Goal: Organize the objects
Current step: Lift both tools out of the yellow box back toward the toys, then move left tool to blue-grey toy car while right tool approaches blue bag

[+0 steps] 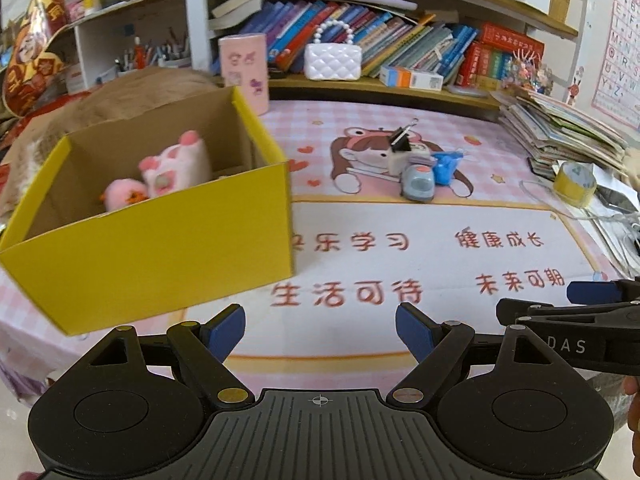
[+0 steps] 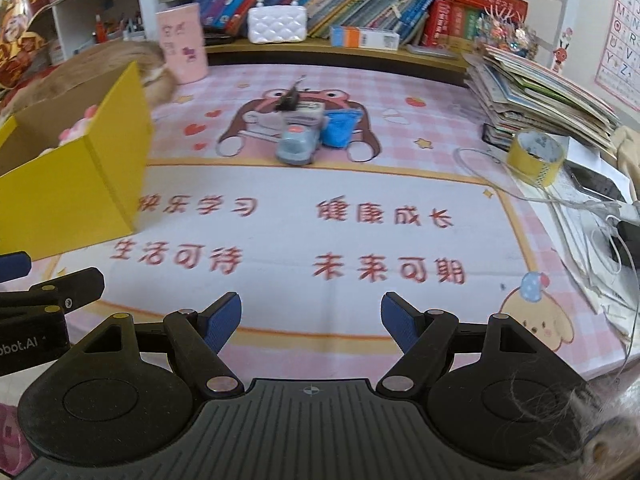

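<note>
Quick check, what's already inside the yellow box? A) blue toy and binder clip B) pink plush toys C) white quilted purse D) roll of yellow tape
B: the pink plush toys lie inside the yellow box, while the binder clip, blue toy, yellow tape roll and white quilted purse are all outside it.

Matt yellow cardboard box at the desk's left edge, raw brown card inside, with fuzzy pink plush toys. Smooth printed mat with a slight sheen over the desk. Near the far middle, glossy plastic: a grey-blue toy and a blue piece, beside a black metal binder clip. Shiny yellow tape roll at the right edge by stacked paper books. Quilted glossy white purse on the wooden shelf. Matt black plastic left tongs and right tongs, textured blue pads.
</note>
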A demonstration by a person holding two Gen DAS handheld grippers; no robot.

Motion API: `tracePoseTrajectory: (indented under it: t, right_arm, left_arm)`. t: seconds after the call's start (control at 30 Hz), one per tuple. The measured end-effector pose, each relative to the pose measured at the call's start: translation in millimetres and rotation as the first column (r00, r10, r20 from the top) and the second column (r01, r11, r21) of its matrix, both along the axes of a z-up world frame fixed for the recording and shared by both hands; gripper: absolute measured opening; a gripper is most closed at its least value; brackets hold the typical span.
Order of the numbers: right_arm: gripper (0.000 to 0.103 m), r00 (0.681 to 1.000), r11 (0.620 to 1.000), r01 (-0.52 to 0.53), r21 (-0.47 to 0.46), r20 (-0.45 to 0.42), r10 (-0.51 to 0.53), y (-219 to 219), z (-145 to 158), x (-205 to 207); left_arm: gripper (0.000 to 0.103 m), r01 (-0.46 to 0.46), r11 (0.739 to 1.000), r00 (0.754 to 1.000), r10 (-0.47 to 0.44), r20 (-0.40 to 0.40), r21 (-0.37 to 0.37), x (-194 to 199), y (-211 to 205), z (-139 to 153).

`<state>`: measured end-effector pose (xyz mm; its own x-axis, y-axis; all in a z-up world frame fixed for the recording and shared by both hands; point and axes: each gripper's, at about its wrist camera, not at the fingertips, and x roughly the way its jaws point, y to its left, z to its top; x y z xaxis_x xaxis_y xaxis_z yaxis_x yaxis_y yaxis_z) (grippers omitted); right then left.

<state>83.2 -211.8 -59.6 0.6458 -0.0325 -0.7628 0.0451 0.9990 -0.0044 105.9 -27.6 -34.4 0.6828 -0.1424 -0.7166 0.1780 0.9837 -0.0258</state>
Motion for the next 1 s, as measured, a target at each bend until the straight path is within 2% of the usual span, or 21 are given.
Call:
tracePoseTrajectory:
  t: [0.37, 1.0]
  right_arm:
    - [0.075, 1.000, 1.000, 0.016, 0.005, -0.008, -0.016, -49.7, -2.7, 38.7]
    - [0.075, 0.996, 0.996, -0.082, 0.030, 0.042, 0.081, -96.3, 2.6, 109.5]
  left_arm:
    - [0.085, 0.005, 1.000, 1.000, -0.005, -0.008, -0.004, 39.2, -49.7, -3.5]
    - [0.085, -0.119, 0.993, 0.992, 0.119, 0.029, 0.019, 87.4, -90.5, 3.5]
